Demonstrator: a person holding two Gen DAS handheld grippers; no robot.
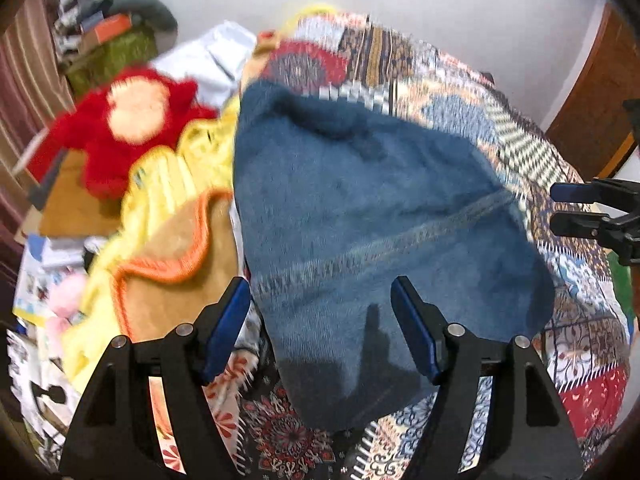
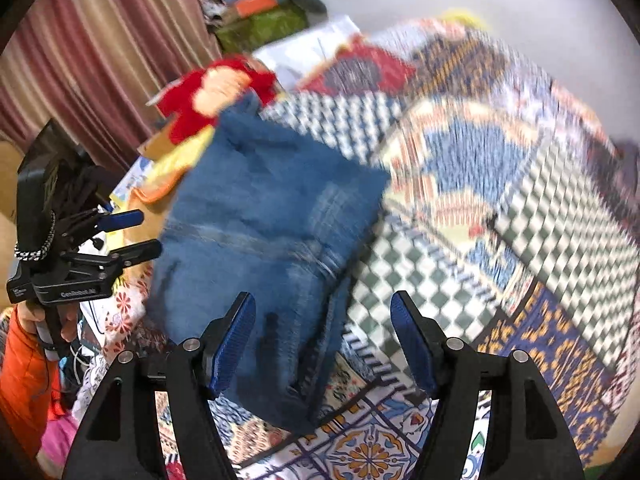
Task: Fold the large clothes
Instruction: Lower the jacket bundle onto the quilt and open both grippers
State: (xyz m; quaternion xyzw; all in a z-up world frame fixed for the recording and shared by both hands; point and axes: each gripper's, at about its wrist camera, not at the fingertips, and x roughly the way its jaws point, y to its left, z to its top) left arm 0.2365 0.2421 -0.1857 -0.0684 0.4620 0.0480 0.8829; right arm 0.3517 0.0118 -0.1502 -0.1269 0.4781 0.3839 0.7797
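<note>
A pair of blue jeans [image 1: 360, 208] lies folded on the patterned bedspread [image 1: 580, 344], its near end towards me. My left gripper [image 1: 320, 280] hovers above that near end, jaws open, the blue pads clear of the cloth. In the right wrist view the jeans [image 2: 260, 232] sit left of centre and my right gripper [image 2: 324, 296] stands open over their near right corner, gripping nothing. Each gripper also shows in the other's view: the right gripper [image 1: 560, 208] at the right edge, the left gripper [image 2: 146, 232] at the left edge, held by a hand in an orange sleeve [image 2: 24, 380].
A red plush toy [image 1: 120, 120] and a yellow and orange blanket [image 1: 172, 232] lie left of the jeans. Behind them is a heap of boxes and clothes [image 1: 108, 36] by a striped curtain [image 2: 88, 60]. A wooden door [image 1: 596, 112] stands at the right, and the bedspread [image 2: 500, 200] spreads out to the right.
</note>
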